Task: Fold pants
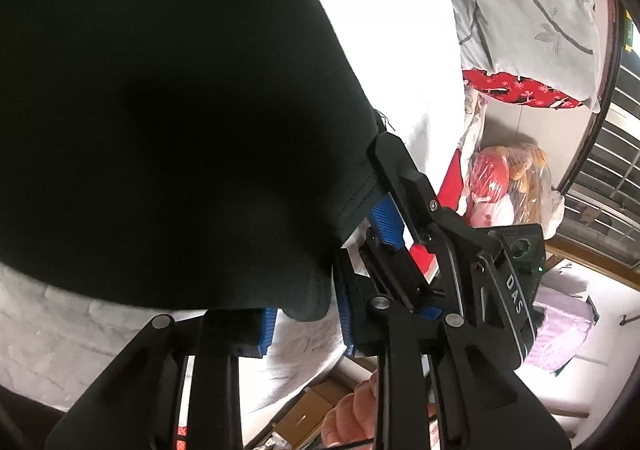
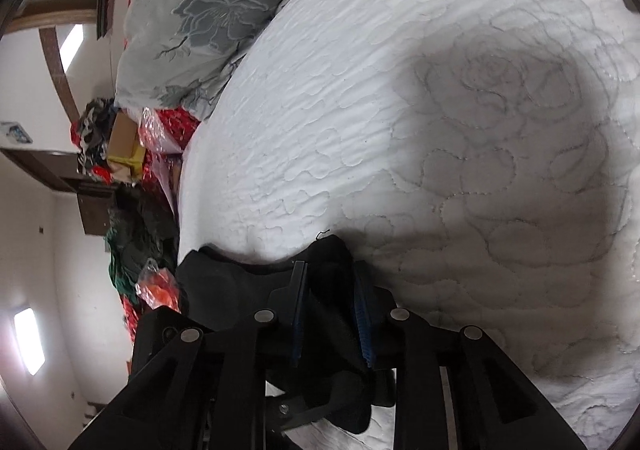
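Two black, blue-padded grippers take hold of a pair of black, soft-knit pants (image 1: 168,121) spread over a white quilted mattress (image 2: 400,121) stitched with a rose pattern. The left gripper (image 1: 306,320) is pinching a rounded fold of the dark cloth between its ribbed blue pads, near the mattress's near edge. The right gripper (image 2: 332,314), just beside it and angled across it in the left wrist view, is pinching a stitched hem of the same garment, with cloth bunched between its pads in its own camera's view. Part of a hand (image 1: 352,418) shows below the mattress edge.

The step in hand looks like securing an edge of the pants before carrying it over. Done well, both grips would catch every layer of the hem, not only the top one. The two grippers would then rise together, holding the edge taut between them, so the cloth comes over the mattress flat and does not sag in the middle. A loose thread at the hem suggests thin, slippery fabric, so a firm pinch seems wise.

A pale grey flower-printed duvet (image 2: 192,17) lies heaped at the mattress's far end, with red flowered fabric (image 1: 520,87) beneath it. The only legible writing is "DAS" (image 1: 514,292), in pale letters on the right gripper's body.
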`<state>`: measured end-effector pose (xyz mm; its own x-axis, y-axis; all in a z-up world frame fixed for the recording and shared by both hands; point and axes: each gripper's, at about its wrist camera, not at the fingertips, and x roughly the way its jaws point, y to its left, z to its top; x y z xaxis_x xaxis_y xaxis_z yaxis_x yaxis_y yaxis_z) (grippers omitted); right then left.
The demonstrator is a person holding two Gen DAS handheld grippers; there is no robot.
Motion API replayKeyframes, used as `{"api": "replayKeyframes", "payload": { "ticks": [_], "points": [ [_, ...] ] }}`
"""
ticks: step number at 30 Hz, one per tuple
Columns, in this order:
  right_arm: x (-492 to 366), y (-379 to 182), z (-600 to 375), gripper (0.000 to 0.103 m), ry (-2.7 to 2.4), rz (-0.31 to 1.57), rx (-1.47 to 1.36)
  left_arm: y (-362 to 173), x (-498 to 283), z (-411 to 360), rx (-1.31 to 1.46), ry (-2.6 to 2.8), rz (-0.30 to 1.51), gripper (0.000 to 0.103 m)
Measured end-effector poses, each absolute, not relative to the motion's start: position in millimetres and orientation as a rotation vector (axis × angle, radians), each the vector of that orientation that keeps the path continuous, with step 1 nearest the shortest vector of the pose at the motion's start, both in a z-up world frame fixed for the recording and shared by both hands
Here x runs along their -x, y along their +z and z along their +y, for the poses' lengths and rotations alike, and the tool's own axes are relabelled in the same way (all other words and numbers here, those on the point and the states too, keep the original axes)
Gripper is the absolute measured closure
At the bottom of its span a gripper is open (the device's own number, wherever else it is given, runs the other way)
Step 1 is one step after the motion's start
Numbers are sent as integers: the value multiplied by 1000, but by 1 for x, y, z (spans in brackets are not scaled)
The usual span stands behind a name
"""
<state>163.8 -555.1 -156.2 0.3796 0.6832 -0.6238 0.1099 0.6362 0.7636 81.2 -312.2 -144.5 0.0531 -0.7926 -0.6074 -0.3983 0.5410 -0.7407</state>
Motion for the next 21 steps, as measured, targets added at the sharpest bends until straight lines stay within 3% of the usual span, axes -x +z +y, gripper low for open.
{"api": "replayKeyframes", "payload": {
  "ticks": [4,21],
  "points": [
    [-163,-144,-549,88,389,1129,-776,-144,-90,-308,1076,-472,1619,88],
    [-144,-80,-493,91,394,1035,-733,-106,-91,-235,1177,-514,1528,90]
  ]
}}
